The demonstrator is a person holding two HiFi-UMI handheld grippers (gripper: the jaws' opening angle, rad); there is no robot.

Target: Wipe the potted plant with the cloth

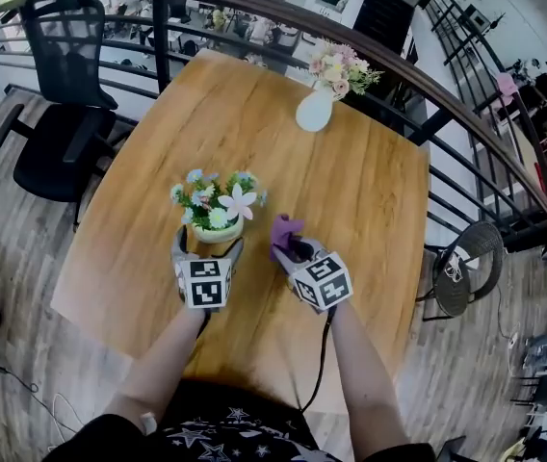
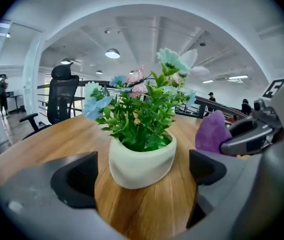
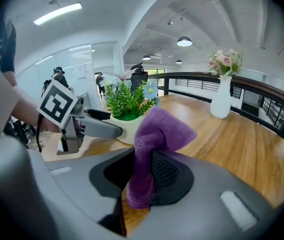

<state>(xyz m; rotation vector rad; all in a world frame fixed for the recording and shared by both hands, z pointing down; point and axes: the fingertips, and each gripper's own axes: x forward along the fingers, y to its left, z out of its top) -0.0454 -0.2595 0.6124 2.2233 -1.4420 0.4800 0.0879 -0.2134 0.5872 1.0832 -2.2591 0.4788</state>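
A small cream pot of green leaves and pastel flowers, the potted plant (image 1: 218, 212) (image 2: 142, 159) (image 3: 127, 106), stands on the wooden table (image 1: 351, 191) near its front. My left gripper (image 1: 208, 248) (image 2: 144, 176) is open, with one jaw on each side of the pot and a gap showing on both sides. Just right of the plant, my right gripper (image 1: 293, 251) (image 3: 147, 176) is shut on a purple cloth (image 1: 284, 231) (image 3: 159, 134). The cloth bunches up above the jaws. That cloth (image 2: 211, 133) also shows at the right of the left gripper view.
A white vase of pink flowers (image 1: 317, 104) (image 3: 222, 96) stands at the table's far edge. A black office chair (image 1: 62, 94) is at the left beyond the table. A dark curved railing (image 1: 428, 104) runs behind and to the right.
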